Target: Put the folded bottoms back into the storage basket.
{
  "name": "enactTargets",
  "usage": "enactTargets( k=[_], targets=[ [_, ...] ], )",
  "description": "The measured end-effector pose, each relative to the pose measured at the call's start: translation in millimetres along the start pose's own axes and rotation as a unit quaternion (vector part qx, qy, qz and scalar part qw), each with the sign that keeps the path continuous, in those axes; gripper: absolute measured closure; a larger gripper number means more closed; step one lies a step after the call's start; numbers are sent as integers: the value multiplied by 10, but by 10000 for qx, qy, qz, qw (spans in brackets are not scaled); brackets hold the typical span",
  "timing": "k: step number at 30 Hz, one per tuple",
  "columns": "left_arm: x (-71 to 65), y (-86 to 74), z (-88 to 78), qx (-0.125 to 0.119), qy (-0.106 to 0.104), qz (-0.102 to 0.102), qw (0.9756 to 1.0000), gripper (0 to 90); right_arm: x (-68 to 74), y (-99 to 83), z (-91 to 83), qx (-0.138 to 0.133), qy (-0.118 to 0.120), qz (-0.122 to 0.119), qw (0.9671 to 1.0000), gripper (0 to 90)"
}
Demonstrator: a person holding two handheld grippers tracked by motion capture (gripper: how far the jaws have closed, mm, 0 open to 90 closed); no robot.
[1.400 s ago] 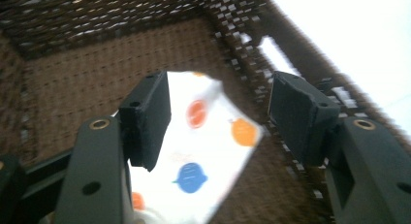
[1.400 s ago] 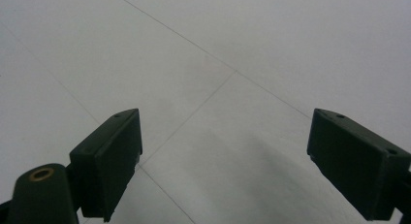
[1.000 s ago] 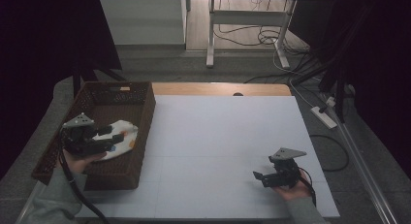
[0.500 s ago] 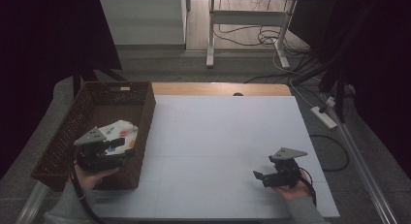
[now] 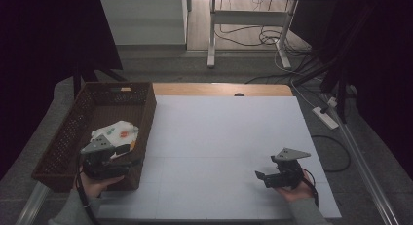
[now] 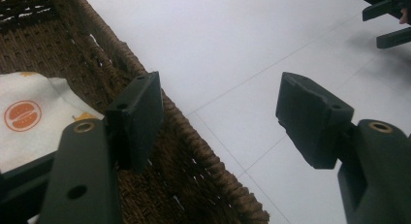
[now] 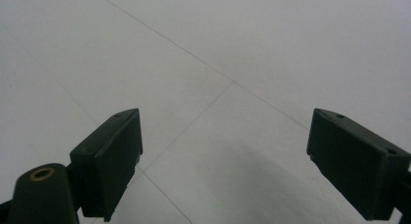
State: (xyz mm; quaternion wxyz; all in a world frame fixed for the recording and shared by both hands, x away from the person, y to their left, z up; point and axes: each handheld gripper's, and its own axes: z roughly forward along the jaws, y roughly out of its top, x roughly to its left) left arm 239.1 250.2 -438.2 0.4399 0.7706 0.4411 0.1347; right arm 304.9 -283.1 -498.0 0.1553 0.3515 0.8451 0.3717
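Note:
A white cloth (image 5: 117, 132) with orange prints lies in the brown wicker basket (image 5: 146, 113) at the table's left. My left gripper (image 5: 130, 157) hovers at the basket's near right corner, just toward me from the cloth. In the left gripper view the left gripper (image 6: 218, 112) is open over the basket rim (image 6: 194, 136), the cloth (image 6: 29, 117) off to its left. Its jaws have just been opening, with nothing held between them. My right gripper (image 5: 265, 178) rests low at the table's near right, and in its own view the right gripper (image 7: 223, 161) is open over bare white table.
The white tabletop (image 5: 224, 137) spreads between the two grippers. A wooden strip (image 5: 219, 89) runs along its far edge. A power strip (image 5: 324, 115) and cables lie on the floor to the right, and desk legs (image 5: 212, 35) stand behind.
My left gripper has moved right and toward me, off the cloth, to the basket's near right corner. The cloth stays in the basket. The right gripper has kept still.

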Motion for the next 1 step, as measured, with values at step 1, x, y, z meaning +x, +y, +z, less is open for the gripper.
enactTargets(
  k=[1],
  targets=[
    [0, -1, -1, -1, 2, -4, 10000, 320, 1, 1, -4, -17, -6, -8, 10000, 127]
  ],
)
